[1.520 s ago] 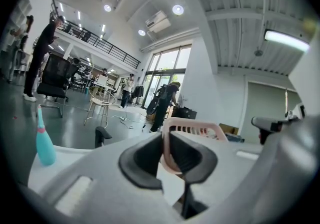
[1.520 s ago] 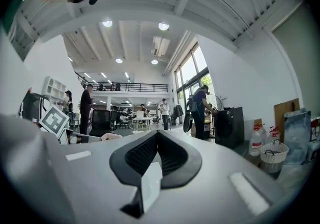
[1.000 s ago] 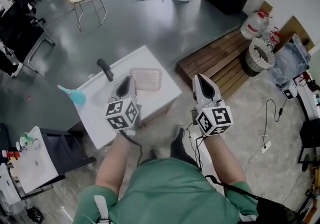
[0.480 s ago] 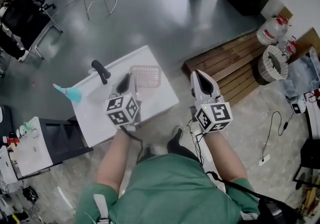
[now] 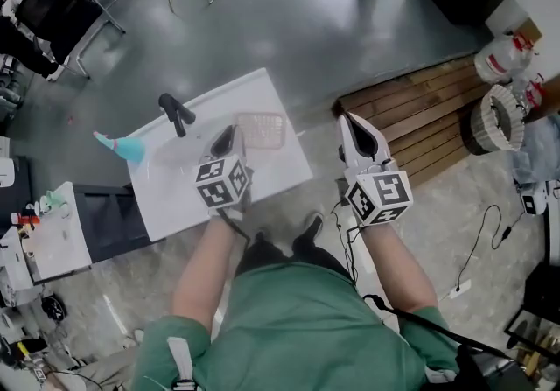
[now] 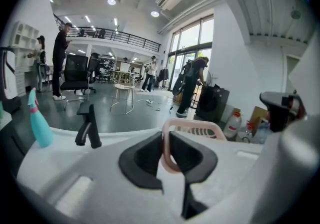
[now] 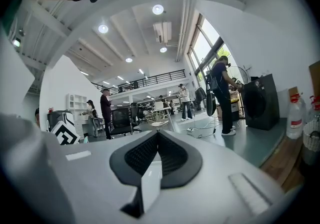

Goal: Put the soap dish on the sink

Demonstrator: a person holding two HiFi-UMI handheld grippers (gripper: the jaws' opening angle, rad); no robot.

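A pink slotted soap dish hangs over the right part of the white sink unit. My left gripper is shut on the dish's near rim. In the left gripper view the pink rim passes between the pads of the left gripper. A black faucet stands at the sink's far left, also in the left gripper view as the faucet. My right gripper is held beside the sink's right edge, above the floor. Its jaws are shut with nothing between them.
A teal bottle stands at the sink's left edge. A wooden pallet, a wicker basket and a water jug lie to the right. A low white cabinet is at the left. People stand far off.
Both grippers have moved forward and lower towards the sink unit. The pink dish has stayed in the left gripper, and the right gripper has stayed shut.
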